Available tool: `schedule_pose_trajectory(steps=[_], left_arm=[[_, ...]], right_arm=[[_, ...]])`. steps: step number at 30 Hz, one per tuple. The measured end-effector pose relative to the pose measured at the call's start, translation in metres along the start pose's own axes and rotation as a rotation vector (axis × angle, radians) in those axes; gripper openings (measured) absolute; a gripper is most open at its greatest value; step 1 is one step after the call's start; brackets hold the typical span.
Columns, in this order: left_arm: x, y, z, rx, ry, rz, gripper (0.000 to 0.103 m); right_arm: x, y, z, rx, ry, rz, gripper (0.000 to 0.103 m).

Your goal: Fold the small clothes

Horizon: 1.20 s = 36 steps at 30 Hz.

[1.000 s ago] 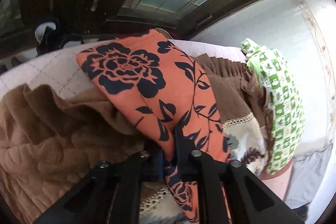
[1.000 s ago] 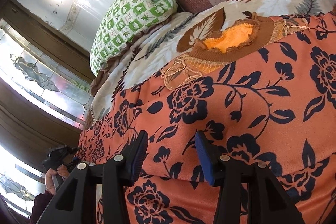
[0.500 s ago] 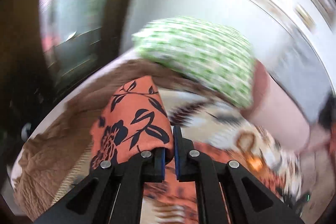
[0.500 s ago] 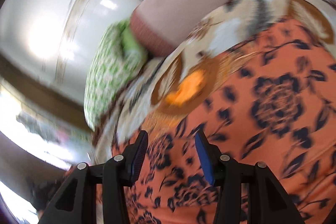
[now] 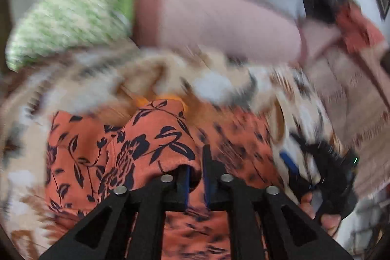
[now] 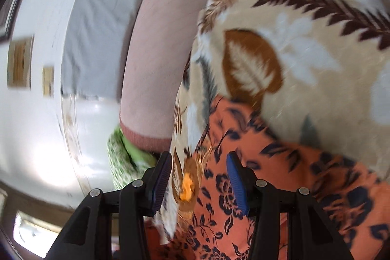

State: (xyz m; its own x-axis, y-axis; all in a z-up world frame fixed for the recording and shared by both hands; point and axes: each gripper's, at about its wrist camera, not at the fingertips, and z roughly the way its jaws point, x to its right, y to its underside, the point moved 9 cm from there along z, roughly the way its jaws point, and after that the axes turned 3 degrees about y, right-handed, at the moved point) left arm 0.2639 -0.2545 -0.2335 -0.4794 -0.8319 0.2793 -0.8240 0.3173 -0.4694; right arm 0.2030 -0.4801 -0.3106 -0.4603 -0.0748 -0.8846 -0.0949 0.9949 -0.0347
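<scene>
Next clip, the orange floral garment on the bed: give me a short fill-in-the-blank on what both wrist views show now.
1. The garment bunched at the left gripper is orange with a dark ____ print.
2. The blanket under it carries a ____ pattern.
3. The patterned pillow beside the pink one is white and ____.
4. The right gripper holds ____.

Missing: floral; leaf; green; nothing

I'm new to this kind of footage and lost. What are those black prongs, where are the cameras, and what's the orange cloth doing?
Each picture comes from a fisheye camera on a hand-held gripper that a person carries. In the left view, the left hand-held gripper is opening, a fold of the orange flowered garment between its fingers. In the right view, the right hand-held gripper is open above the same garment. It lies on a leaf-patterned blanket, near a pink cushion and green pillow.
</scene>
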Motion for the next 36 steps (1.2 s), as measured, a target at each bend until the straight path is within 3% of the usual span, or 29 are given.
schedule_pose_trajectory(steps=[1,3,5,8,10,11,13,16,21,24,27,31,36], left_arm=[[0.010,0.008,0.022,-0.076,0.001,0.012,0.044],[0.016,0.018,0.044,-0.130,-0.061,0.062,0.049],[0.014,0.017,0.040,-0.094,-0.095,0.107,0.049],[0.006,0.005,-0.001,0.026,-0.020,0.095,0.058],[-0.002,-0.009,-0.036,0.174,0.034,0.072,0.083],[-0.004,-0.014,-0.048,0.226,0.045,0.066,0.086],[-0.010,-0.019,-0.073,0.308,0.061,0.061,0.088],[-0.038,-0.024,-0.087,0.352,-0.045,0.017,0.088],[-0.125,-0.003,-0.070,0.316,-0.199,-0.188,0.088],[-0.170,0.022,-0.054,0.280,-0.262,-0.312,0.088],[-0.205,0.041,-0.046,0.284,-0.306,-0.395,0.088],[-0.230,0.055,-0.036,0.259,-0.361,-0.443,0.088],[-0.243,0.061,-0.023,0.196,-0.368,-0.475,0.088]], right_arm=[[0.002,-0.004,-0.002,0.007,-0.002,0.016,0.052],[0.005,-0.011,-0.007,0.017,-0.008,0.028,0.052],[0.006,-0.018,-0.010,0.025,-0.007,0.024,0.053],[0.002,-0.020,-0.010,0.018,-0.004,-0.001,0.060],[-0.004,-0.014,-0.010,0.012,-0.005,-0.035,0.062],[-0.011,-0.009,-0.007,0.006,-0.002,-0.068,0.063],[-0.020,0.005,-0.007,0.003,0.007,-0.130,0.064],[-0.035,0.018,-0.006,0.009,0.016,-0.221,0.064],[-0.068,0.057,0.010,-0.053,0.018,-0.489,0.064],[-0.077,0.099,0.032,-0.202,0.012,-0.610,0.064],[-0.077,0.155,0.052,-0.442,-0.058,-0.658,0.064],[-0.056,0.211,0.076,-0.608,-0.018,-0.648,0.064],[-0.030,0.246,0.096,-0.650,0.094,-0.682,0.062]])
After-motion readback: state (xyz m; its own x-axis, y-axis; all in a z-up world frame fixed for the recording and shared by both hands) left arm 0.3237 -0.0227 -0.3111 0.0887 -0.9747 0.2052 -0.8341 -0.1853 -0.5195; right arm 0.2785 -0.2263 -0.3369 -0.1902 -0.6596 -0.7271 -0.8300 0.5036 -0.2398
